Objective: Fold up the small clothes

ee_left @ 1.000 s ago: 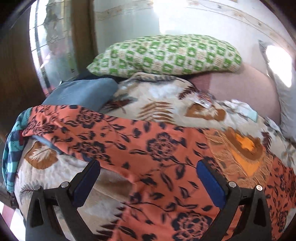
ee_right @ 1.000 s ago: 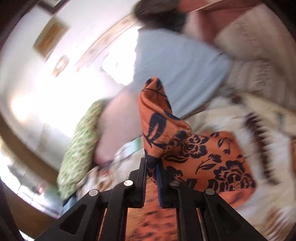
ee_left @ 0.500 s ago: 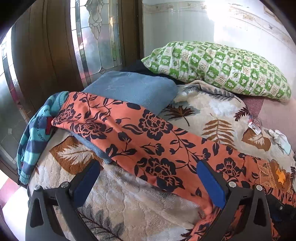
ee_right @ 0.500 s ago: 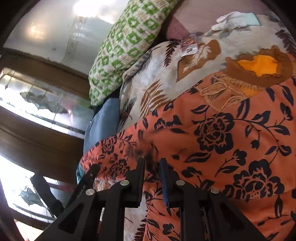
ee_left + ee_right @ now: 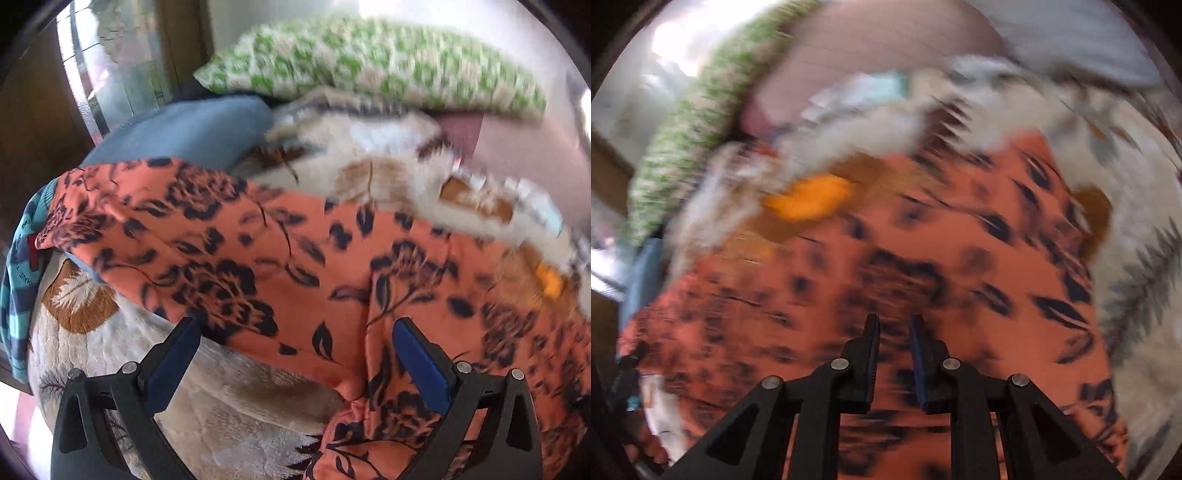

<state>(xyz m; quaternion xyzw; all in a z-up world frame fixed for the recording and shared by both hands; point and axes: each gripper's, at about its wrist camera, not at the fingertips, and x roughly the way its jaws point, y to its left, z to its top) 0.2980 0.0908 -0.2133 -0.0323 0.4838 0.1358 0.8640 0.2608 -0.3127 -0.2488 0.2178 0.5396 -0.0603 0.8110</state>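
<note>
An orange garment with dark flowers [image 5: 295, 258] lies spread across a leaf-patterned blanket [image 5: 240, 413] on a bed. My left gripper [image 5: 295, 350] hangs wide open just above the garment's near edge, and nothing is between its blue pads. In the blurred right wrist view the same orange garment [image 5: 923, 277] fills the middle. My right gripper [image 5: 894, 332] points down at it with a narrow gap between its fingers. Its jaws are closing, and only the cloth lying below shows through the gap.
A green checked pillow [image 5: 369, 62] lies at the head of the bed. A folded blue cloth [image 5: 184, 133] sits beside it. A teal striped garment [image 5: 18, 277] hangs over the left edge. A wooden door with glass [image 5: 110, 74] stands behind.
The right gripper let go of the lifted orange fold, opened slightly and swung down over the spread garment. The left gripper dropped closer to the garment's near edge.
</note>
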